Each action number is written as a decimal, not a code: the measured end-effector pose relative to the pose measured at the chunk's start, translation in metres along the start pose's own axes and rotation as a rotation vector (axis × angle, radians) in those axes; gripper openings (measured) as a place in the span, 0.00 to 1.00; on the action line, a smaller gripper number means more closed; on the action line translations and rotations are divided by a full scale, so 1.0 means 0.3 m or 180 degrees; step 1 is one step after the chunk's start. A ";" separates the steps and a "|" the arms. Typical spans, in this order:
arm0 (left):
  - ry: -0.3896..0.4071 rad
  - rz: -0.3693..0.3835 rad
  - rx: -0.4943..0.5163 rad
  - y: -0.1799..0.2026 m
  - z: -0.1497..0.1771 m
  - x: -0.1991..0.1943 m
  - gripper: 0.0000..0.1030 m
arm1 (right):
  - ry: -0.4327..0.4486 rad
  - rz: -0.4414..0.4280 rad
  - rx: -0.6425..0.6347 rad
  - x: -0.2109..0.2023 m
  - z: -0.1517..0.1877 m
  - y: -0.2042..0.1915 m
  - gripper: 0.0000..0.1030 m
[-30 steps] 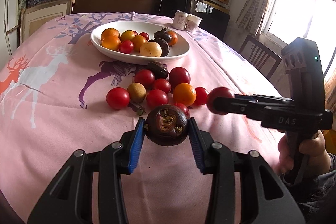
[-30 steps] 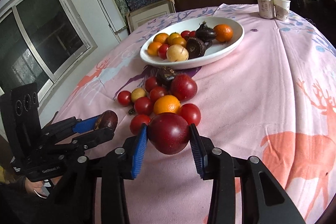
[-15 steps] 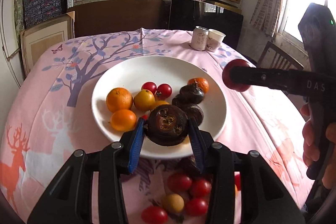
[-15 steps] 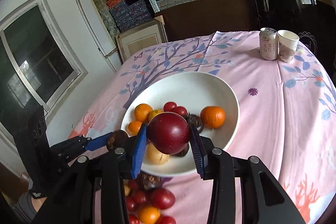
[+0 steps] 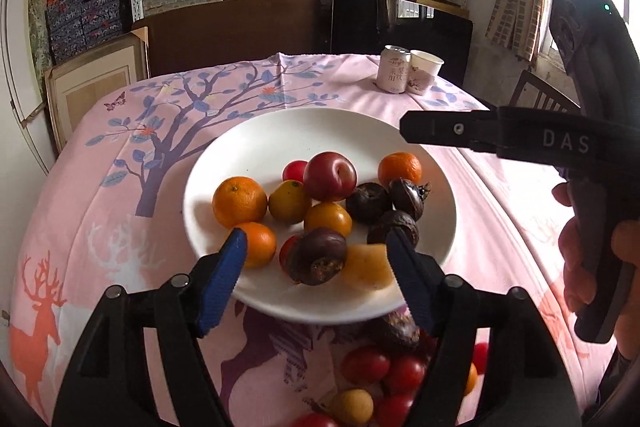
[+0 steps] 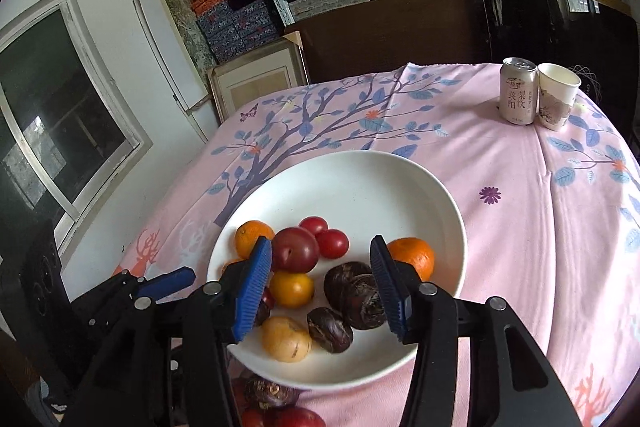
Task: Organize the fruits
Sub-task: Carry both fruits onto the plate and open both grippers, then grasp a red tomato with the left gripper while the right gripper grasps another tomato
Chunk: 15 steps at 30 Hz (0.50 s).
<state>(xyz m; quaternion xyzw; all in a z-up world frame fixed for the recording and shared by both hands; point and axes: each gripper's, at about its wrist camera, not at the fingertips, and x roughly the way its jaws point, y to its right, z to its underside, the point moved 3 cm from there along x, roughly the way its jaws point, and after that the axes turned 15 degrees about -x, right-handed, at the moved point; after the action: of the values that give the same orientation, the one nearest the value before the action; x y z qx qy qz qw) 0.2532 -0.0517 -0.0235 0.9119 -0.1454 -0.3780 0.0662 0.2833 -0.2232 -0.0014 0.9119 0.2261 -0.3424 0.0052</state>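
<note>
A white plate (image 5: 280, 131) (image 6: 360, 179) on the pink tablecloth holds oranges, small tomatoes, yellow fruits and dark mangosteens. My left gripper (image 5: 316, 263) is open above the plate's near rim, with a dark mangosteen (image 5: 318, 255) lying in the plate between its jaws. My right gripper (image 6: 320, 285) is open over the plate, and a red plum (image 6: 296, 254) (image 5: 329, 175) lies in the plate by its left finger. The right gripper also shows in the left wrist view (image 5: 416, 129), and the left gripper's blue finger in the right wrist view (image 6: 168, 283).
Several loose tomatoes, a mangosteen and a small yellow fruit (image 5: 352, 407) lie on the cloth in front of the plate. A can (image 6: 518, 91) and a paper cup (image 6: 556, 99) stand at the far right. Shelves and boards stand behind the table.
Both grippers moved over the plate and opened. The mangosteen left the left gripper and the plum left the right gripper; both now lie in the plate.
</note>
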 end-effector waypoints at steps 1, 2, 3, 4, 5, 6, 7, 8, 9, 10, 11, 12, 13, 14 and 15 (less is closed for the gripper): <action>-0.0019 0.0041 0.0041 0.006 0.030 -0.028 0.68 | 0.0028 -0.0021 -0.0019 -0.033 0.025 -0.008 0.51; -0.0035 0.0078 0.0080 0.013 0.066 -0.058 0.68 | 0.0061 -0.0015 -0.0040 -0.067 0.054 -0.015 0.52; -0.0058 0.0120 0.0124 0.020 0.106 -0.086 0.68 | 0.0090 0.0014 -0.0054 -0.100 0.086 -0.019 0.54; -0.0108 0.0166 0.0182 0.030 0.154 -0.111 0.68 | 0.0121 0.0028 -0.0058 -0.133 0.126 -0.023 0.56; -0.0160 0.0198 0.0248 0.042 0.204 -0.134 0.68 | 0.0142 0.0027 -0.0048 -0.156 0.162 -0.026 0.57; -0.0203 0.0222 0.0320 0.056 0.256 -0.152 0.68 | 0.0143 0.0041 -0.0039 -0.178 0.208 -0.028 0.58; -0.0245 0.0230 0.0402 0.071 0.308 -0.167 0.68 | 0.0141 0.0064 -0.0027 -0.197 0.252 -0.027 0.58; -0.0267 0.0224 0.0470 0.088 0.354 -0.178 0.68 | 0.0138 0.0083 -0.0002 -0.213 0.294 -0.025 0.58; -0.0289 0.0221 0.0521 0.102 0.394 -0.185 0.68 | 0.0127 0.0104 0.0039 -0.226 0.339 -0.022 0.58; -0.0320 0.0232 0.0551 0.114 0.426 -0.187 0.66 | 0.0124 0.0100 0.0097 -0.238 0.377 -0.020 0.58; -0.0346 0.0254 0.0558 0.123 0.451 -0.185 0.62 | 0.0122 0.0075 0.0164 -0.244 0.408 -0.017 0.58; -0.0367 0.0242 0.0556 0.128 0.468 -0.176 0.57 | 0.0124 0.0058 0.0225 -0.249 0.436 -0.012 0.58; -0.0392 0.0189 0.0541 0.129 0.476 -0.161 0.53 | 0.0127 0.0054 0.0271 -0.250 0.461 -0.010 0.58; -0.0452 0.0182 0.0493 0.128 0.478 -0.149 0.41 | 0.0127 0.0060 0.0305 -0.250 0.479 -0.007 0.58; -0.0509 0.0230 0.0398 0.122 0.472 -0.139 0.38 | 0.0113 0.0052 0.0354 -0.248 0.493 -0.001 0.58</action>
<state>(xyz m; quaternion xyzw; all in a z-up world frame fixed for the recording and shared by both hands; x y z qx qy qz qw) 0.1169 -0.0748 -0.0869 0.8754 -0.2063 -0.4371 0.0110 0.1418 -0.2778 -0.0679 0.9186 0.1993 -0.3381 -0.0467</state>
